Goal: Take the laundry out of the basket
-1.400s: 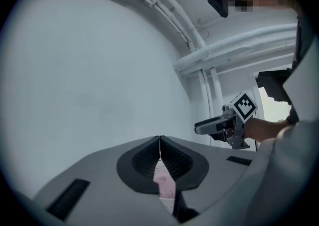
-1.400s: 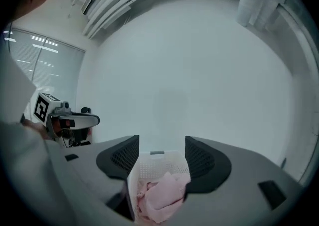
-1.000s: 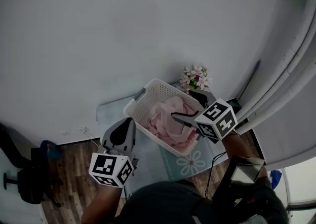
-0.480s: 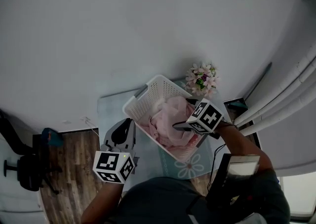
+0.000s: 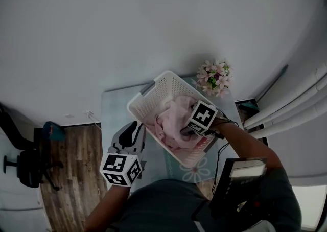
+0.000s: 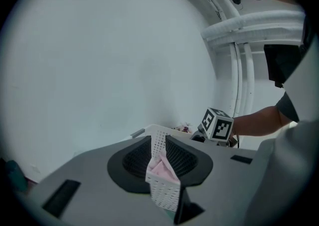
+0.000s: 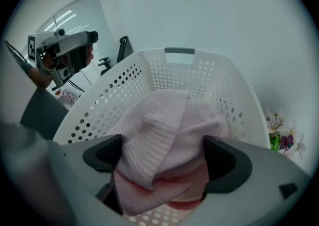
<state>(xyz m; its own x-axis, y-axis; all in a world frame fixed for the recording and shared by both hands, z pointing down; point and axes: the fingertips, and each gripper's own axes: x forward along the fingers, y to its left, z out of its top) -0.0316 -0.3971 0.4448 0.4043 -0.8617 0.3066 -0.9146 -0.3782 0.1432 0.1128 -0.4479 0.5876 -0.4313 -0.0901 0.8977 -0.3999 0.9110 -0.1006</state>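
Head view, right gripper: the right gripper (image 5: 188, 130), topped by its black-and-white marker cube, pointed steeply down into the white perforated plastic laundry basket (image 5: 153, 89).
Head view, laundry: the crumpled pale pink cloth laundry (image 5: 171, 118) lay inside the basket, directly under that gripper's tips.
Head view, left gripper: the left gripper (image 5: 134, 128) hung just outside the basket's near wall, apart from it and well apart from the right gripper.
Head view, surroundings: a bunch of pink and white artificial flowers (image 5: 215, 76) stood beyond the right gripper, just past the basket's far corner.
Left gripper view, jaws: the jaws stood a narrow gap apart with nothing gripped.
Left gripper view, basket: a basket corner (image 6: 164, 195) with pink cloth showed through the gap, ahead of the jaws.
Right gripper view, jaws: the jaws had just been opening and stood wide apart.
Right gripper view, laundry: the mound of pink laundry (image 7: 164, 130) sat between the two dark pads, reaching both of them; no squeeze showed.
Right gripper view, basket: the basket's perforated walls (image 7: 129, 85) rose around and beyond the jaws.
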